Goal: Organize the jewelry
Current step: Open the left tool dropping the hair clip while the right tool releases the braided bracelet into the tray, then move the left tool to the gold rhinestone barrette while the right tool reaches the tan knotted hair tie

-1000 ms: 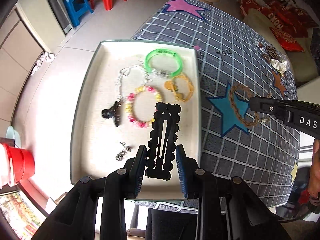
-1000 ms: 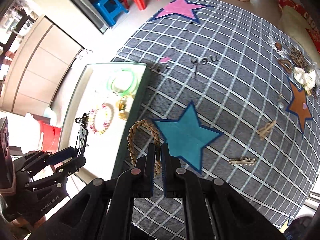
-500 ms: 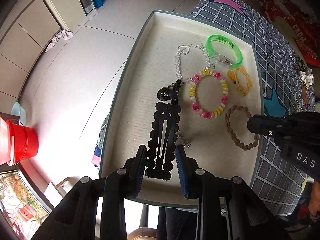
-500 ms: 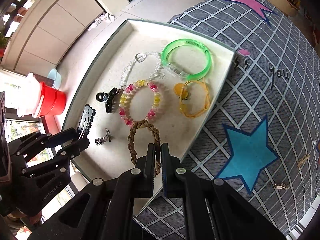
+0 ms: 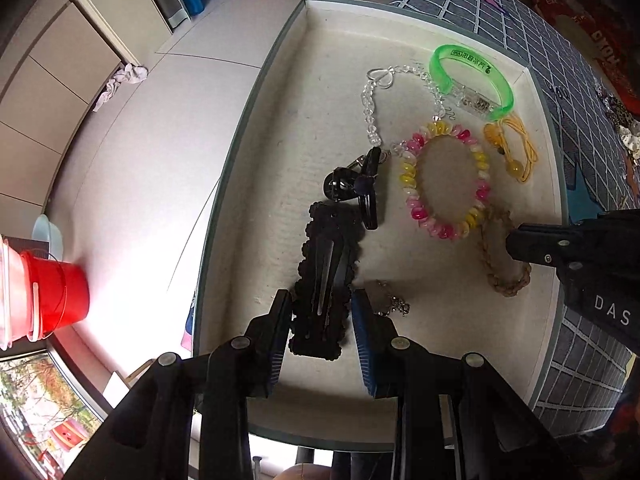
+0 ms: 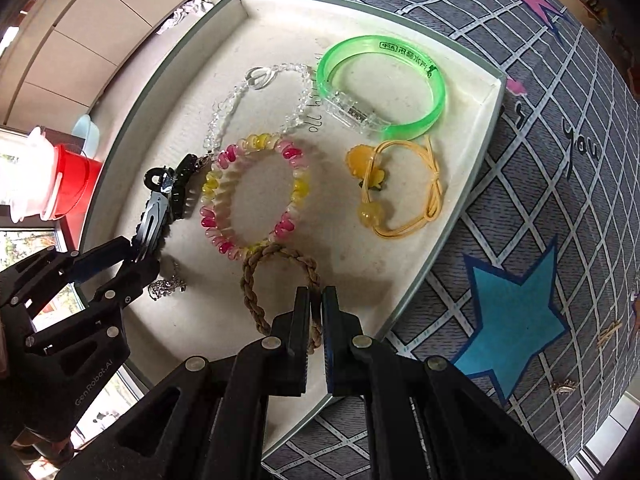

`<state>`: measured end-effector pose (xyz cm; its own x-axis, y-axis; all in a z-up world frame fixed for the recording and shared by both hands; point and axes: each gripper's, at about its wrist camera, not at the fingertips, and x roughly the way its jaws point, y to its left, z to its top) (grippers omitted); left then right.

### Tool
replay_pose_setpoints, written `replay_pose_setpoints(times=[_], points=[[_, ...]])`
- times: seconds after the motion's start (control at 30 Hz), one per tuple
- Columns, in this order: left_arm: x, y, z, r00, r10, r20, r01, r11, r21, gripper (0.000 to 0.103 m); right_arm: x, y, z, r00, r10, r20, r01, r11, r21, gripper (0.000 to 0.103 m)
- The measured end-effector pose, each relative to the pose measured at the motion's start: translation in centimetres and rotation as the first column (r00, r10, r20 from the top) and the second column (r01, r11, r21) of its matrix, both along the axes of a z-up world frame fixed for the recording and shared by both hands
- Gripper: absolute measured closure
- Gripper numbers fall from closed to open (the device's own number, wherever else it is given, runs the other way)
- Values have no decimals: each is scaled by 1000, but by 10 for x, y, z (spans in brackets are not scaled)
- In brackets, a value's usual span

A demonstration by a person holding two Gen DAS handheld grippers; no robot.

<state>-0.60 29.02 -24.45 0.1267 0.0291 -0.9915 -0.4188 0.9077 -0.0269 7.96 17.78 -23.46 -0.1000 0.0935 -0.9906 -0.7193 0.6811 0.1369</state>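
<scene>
Both tools have come lower and further over the tray since half a second ago, each carrying its piece with it.

Left wrist view: the left tool is clenched on the black hair clip, gripping its near end. The clip's long axis runs from bottom centre up the frame, its far end pointing at the black claw clip and almost touching it. It sits low over the white tray; whether it touches the floor of the tray I cannot tell. At right, the right tool holds the braided bracelet.

Right wrist view: the right tool is pinched shut on the near side of the braided bracelet, whose loop lies flattish, extending up the frame to touch or nearly touch the pink-and-yellow bead bracelet. The green bangle and yellow hair tie lie beyond.

Placing looks to be the step in hand; next, each tool likely needs to let go and lift clear without dragging neighbours.
</scene>
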Motion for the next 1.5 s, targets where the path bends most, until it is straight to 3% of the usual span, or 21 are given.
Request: replay_pose_setpoints(times=[0.1,0.17,0.37,0.43,0.53,0.7,0.73,0.8,0.83,0.97,1.0,1.03,1.33,1.5], points=[[1,-3,0,1000,-8,-3,8,1000,14,61,2,-2,-1,1000,-4,2,4,1000,4,97],[3,-5,1,1000,-9,-10,10,999,45,35,2,-1,-1,1000,-1,5,1,1000,1,96],[2,-9,10,1000,-16,-6,16,997,77,35,2,-1,-1,1000,-9,-18,9,1000,8,91],[1,-12,12,1000,-22,-11,22,996,83,35,5,-2,2,999,-23,-25,23,999,23,72],[0,-16,16,999,-31,-17,32,996,87,35,9,-4,12,999,-41,-27,42,997,58,56],[-2,-26,28,999,-35,-16,36,994,104,35,16,-7,38,997,-77,-9,78,990,118,48],[-3,-28,32,999,-35,-10,36,993,110,35,19,-9,43,996,-89,-5,89,988,126,42],[-2,-32,38,999,-34,2,34,991,126,15,23,-17,52,993,-117,-1,116,983,145,33],[-2,-34,42,999,-30,14,28,990,141,0,26,-23,56,991,-133,0,132,979,154,32],[5,-48,57,998,-59,34,53,986,156,0,36,-54,69,981,-193,7,190,969,161,32],[10,-51,59,997,-74,30,68,986,152,0,39,-63,71,977,-214,6,210,965,160,26],[14,-56,60,996,-91,24,87,985,150,0,41,-74,73,971,-237,4,233,959,163,21],[61,-123,88,958,-278,69,264,950,167,0,60,-191,68,887,-462,-4,459,881,113,21],[85,-166,89,929,-362,81,349,926,143,0,86,-253,54,799,-602,-17,601,796,70,21]])
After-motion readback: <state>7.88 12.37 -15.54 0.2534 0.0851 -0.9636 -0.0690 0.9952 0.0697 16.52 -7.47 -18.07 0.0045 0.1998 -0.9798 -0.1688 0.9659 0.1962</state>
